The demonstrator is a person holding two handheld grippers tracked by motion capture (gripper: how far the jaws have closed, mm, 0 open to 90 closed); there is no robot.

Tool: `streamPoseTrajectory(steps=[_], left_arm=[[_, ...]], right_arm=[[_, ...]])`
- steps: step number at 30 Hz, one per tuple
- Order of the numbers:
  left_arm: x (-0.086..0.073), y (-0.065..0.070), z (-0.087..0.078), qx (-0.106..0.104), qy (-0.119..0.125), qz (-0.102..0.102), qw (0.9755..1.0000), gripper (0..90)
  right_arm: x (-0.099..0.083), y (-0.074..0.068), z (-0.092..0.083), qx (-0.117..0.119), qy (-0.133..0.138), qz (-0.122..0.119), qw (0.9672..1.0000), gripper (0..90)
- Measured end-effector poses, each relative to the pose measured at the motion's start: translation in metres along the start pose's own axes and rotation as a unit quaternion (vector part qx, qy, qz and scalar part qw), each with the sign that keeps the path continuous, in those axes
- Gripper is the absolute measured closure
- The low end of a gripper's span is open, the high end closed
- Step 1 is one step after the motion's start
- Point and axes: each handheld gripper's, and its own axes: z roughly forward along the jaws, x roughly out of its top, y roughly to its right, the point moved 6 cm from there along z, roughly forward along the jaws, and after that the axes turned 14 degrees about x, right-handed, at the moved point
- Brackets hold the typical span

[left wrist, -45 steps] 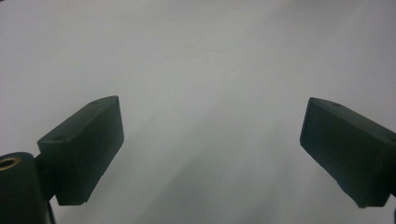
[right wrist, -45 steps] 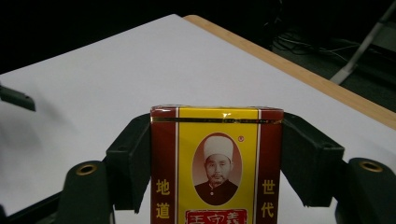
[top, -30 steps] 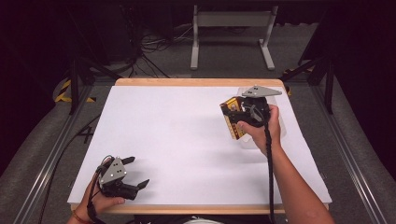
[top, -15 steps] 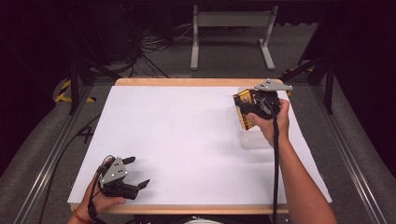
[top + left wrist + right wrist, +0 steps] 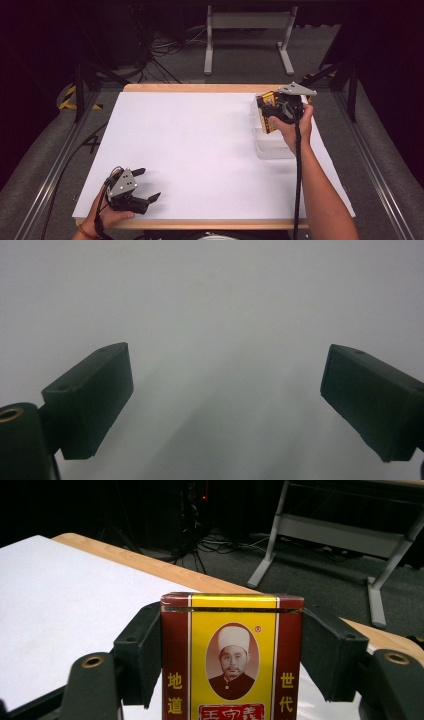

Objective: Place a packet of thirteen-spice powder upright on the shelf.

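Observation:
My right gripper (image 5: 272, 109) is shut on a red and yellow box (image 5: 269, 125) with a portrait and Chinese characters on its face. It holds the box upright above a clear plastic container (image 5: 274, 149) near the table's far right corner. In the right gripper view the box (image 5: 232, 660) sits squarely between the two black jaws of my right gripper (image 5: 235, 650), both pads pressed on its red sides. My left gripper (image 5: 150, 184) rests at the near left of the white table (image 5: 190, 145), jaws wide apart. The left gripper view has my left gripper (image 5: 225, 405) spread over bare white surface.
The table has a wooden rim (image 5: 190, 88) along its far edge. Beyond it, on the dark floor, stand a grey metal frame (image 5: 247, 22) and loose cables (image 5: 165, 47). Metal rails (image 5: 50, 175) run along the table's left side.
My right gripper has carried the box to the right and farther from the person, ending over the clear container. The left gripper has stayed where it was.

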Motion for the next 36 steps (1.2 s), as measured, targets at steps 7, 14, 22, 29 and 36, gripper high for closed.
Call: streamPoseTrajectory(steps=[7,14,22,29,36], left_arm=[[0.0,0.0,0.0,-0.001,0.001,0.001,1.0,7.3],[0.0,0.001,0.001,-0.003,-0.001,0.002,1.0,7.4],[0.0,0.001,0.001,-0.004,0.0,0.001,1.0,7.4],[0.0,0.001,0.002,-0.006,-0.001,0.001,1.0,7.4],[-0.001,0.002,0.002,-0.007,-0.003,0.004,1.0,7.4]], right_arm=[[-0.002,0.01,0.003,-0.026,0.011,0.019,0.9994,32.6],[-0.009,0.022,0.008,-0.054,0.012,0.049,0.9973,32.5],[-0.011,0.031,0.007,-0.067,0.016,0.059,0.9958,32.4],[-0.014,0.04,0.005,-0.075,0.024,0.08,0.9937,32.4],[-0.016,0.04,0.005,-0.077,0.016,0.089,0.993,32.1]])
